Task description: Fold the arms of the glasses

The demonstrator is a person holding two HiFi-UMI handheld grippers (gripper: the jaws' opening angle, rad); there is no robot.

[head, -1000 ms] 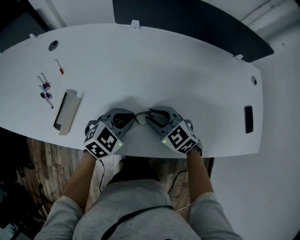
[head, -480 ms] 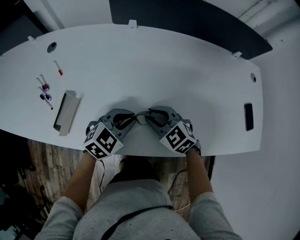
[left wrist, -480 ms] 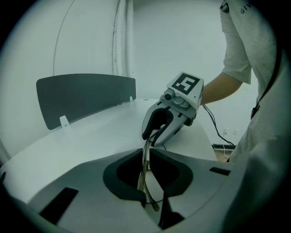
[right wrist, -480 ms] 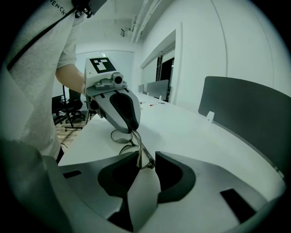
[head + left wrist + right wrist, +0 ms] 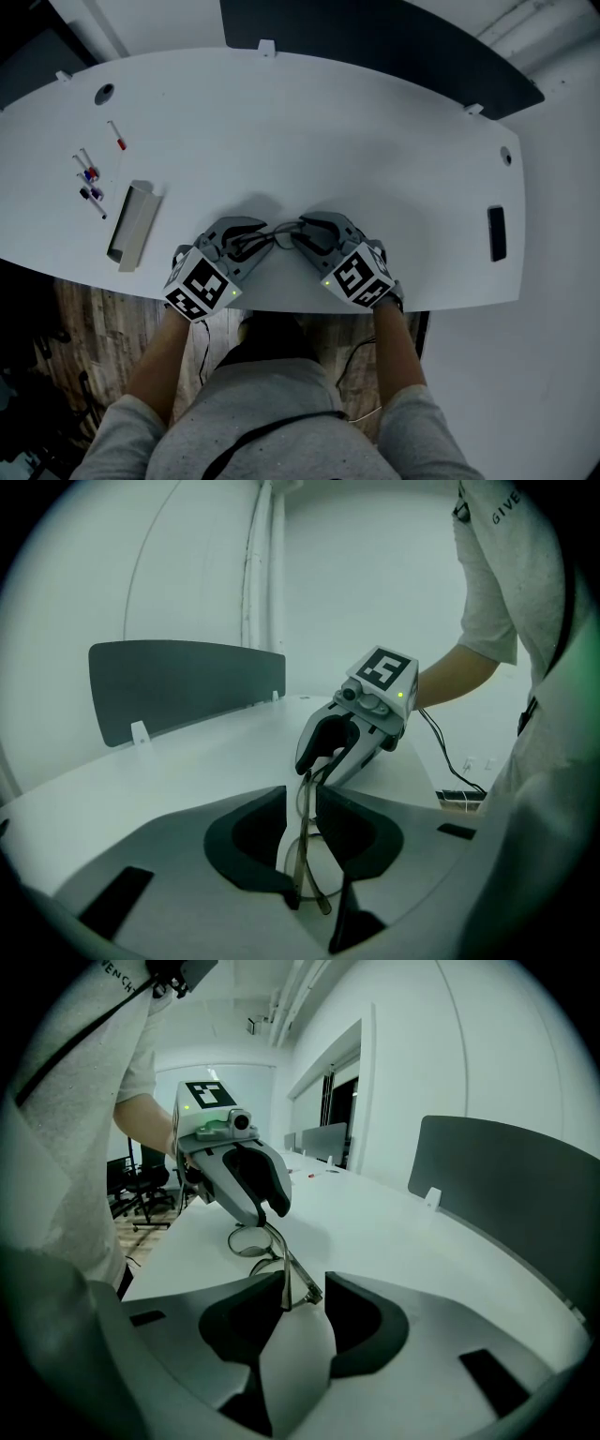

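Left gripper [image 5: 255,236] jaws opening, glasses [image 5: 304,853] loose between them; right gripper [image 5: 306,234] jaws opening around opposite end, over table [image 5: 281,122].

left hand-held gripper [image 5: 300,803]: jaws opening, from nearly together to apart, glasses [image 5: 305,855] standing loose between them | seen from head view, drawn back slightly toward near edge of worktop [image 5: 281,122] | right hand-held gripper [image 5: 305,1293]: jaws opening wider, hinge end of glasses between them
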